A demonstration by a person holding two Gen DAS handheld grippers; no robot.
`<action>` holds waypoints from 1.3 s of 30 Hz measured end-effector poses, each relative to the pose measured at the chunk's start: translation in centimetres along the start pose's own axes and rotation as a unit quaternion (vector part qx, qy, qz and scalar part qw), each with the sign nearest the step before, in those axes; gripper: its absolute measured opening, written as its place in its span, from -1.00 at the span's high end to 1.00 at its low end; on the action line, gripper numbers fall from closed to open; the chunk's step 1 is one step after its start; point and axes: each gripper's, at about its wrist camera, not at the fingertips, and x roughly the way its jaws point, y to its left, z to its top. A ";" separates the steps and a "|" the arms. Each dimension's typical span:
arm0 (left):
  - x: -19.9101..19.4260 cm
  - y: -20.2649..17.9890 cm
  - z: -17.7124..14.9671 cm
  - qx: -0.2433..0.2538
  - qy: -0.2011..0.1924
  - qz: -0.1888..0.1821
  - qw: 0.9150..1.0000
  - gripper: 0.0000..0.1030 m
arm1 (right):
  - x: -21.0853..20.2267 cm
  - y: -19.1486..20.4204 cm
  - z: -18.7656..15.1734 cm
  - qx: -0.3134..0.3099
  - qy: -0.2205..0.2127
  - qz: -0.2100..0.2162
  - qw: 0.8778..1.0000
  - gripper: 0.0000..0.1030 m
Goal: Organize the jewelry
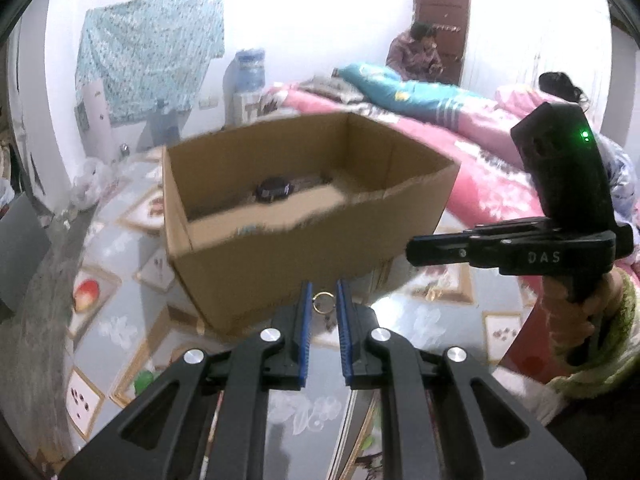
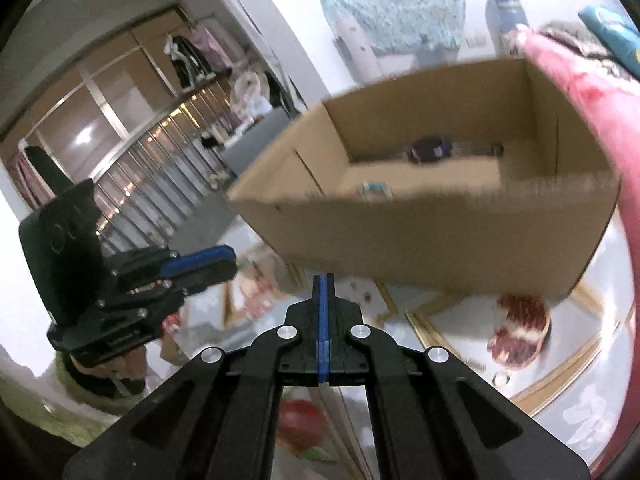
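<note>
Jewelry first: a small gold ring (image 1: 322,301) sits pinched between the blue pads of the left gripper (image 1: 323,298), just in front of the open cardboard box (image 1: 256,256). A dark watch (image 1: 275,190) already lies inside, toward twelve o'clock. The right gripper (image 2: 323,284) is at three o'clock from the left one, its jaws pressed together on nothing. The ring is thin, so I think it could slip out and drop on the shiny table (image 1: 420,316) before reaching the box.
</note>
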 end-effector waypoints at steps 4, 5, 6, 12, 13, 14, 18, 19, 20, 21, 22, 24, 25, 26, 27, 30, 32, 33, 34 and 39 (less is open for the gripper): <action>-1.2 0.0 2.6 0.011 -0.027 -0.015 0.999 0.77 | -0.5 1.1 2.5 -0.020 -0.032 -0.001 0.999 1.00; -1.2 0.0 3.2 0.012 -0.030 -0.017 0.999 0.77 | -0.6 1.2 3.3 -0.023 -0.043 -0.001 0.999 1.00; -1.1 0.2 4.0 0.013 -0.034 -0.019 0.999 0.77 | -0.4 1.1 4.0 -0.023 -0.052 -0.003 0.998 1.00; 0.7 1.5 7.9 0.017 -0.037 -0.016 0.999 0.77 | -0.9 -0.6 7.2 -0.024 -0.069 -0.013 0.997 1.00; 1.0 1.9 8.4 0.014 -0.038 -0.015 0.999 0.77 | -0.8 -1.0 7.7 -0.022 -0.067 -0.015 0.997 1.00; 1.4 2.2 8.9 0.013 -0.038 -0.012 0.999 0.77 | -0.7 -1.3 8.0 -0.020 -0.065 -0.018 0.998 1.00; 2.0 3.2 9.7 0.004 -0.040 -0.007 0.999 0.77 | -2.1 -2.2 8.5 -0.010 -0.075 -0.007 0.997 1.00; 2.0 3.4 9.7 0.001 -0.039 -0.006 0.999 0.77 | -2.5 -2.3 8.1 -0.009 -0.079 0.001 0.997 1.00; 2.1 3.5 9.6 -0.001 -0.038 -0.006 0.999 0.77 | -2.8 -2.4 7.7 -0.007 -0.080 0.009 0.997 1.00; 2.2 3.6 9.5 -0.004 -0.037 -0.005 0.999 0.77 | -2.9 -2.6 7.3 -0.004 -0.077 0.017 0.997 1.00; 2.2 3.8 9.3 -0.007 -0.035 -0.004 0.999 0.77 | -3.0 -2.6 7.0 -0.003 -0.074 0.021 0.997 1.00; 2.1 4.0 8.9 -0.014 -0.034 -0.007 0.999 0.77 | -3.1 -2.4 5.5 -0.007 -0.064 0.031 0.997 1.00; 2.0 3.9 8.6 -0.017 -0.033 -0.007 0.999 0.77 | -3.1 -2.4 5.1 -0.006 -0.057 0.035 0.998 1.00; 1.9 3.9 8.4 -0.019 -0.032 -0.007 0.999 0.77 | -2.7 -2.3 4.1 -0.004 -0.044 0.042 0.998 1.00; 1.6 3.9 7.9 -0.021 -0.031 -0.007 0.999 0.77 | -2.1 -2.2 3.0 -0.002 -0.027 0.045 0.999 0.96; 0.9 3.9 6.4 -0.034 -0.026 -0.009 0.999 0.77 | -0.1 -1.9 0.2 -0.007 0.016 0.022 1.000 0.76; 0.5 4.0 5.3 -0.047 -0.022 -0.010 0.999 0.77 | 1.4 -1.9 -1.9 0.000 0.044 0.018 0.999 0.75; 0.3 4.1 5.0 -0.051 -0.020 -0.010 0.998 0.77 | 2.1 -2.2 -2.7 0.013 0.055 0.026 0.998 0.75; 0.1 4.1 4.4 -0.057 -0.017 -0.009 0.998 0.77 | 2.6 -2.4 -3.3 0.021 0.063 0.025 0.997 0.75; -0.4 4.5 2.1 -0.081 -0.006 -0.011 0.997 0.77 | 4.0 -1.9 -4.3 -0.004 0.069 -0.032 0.997 0.75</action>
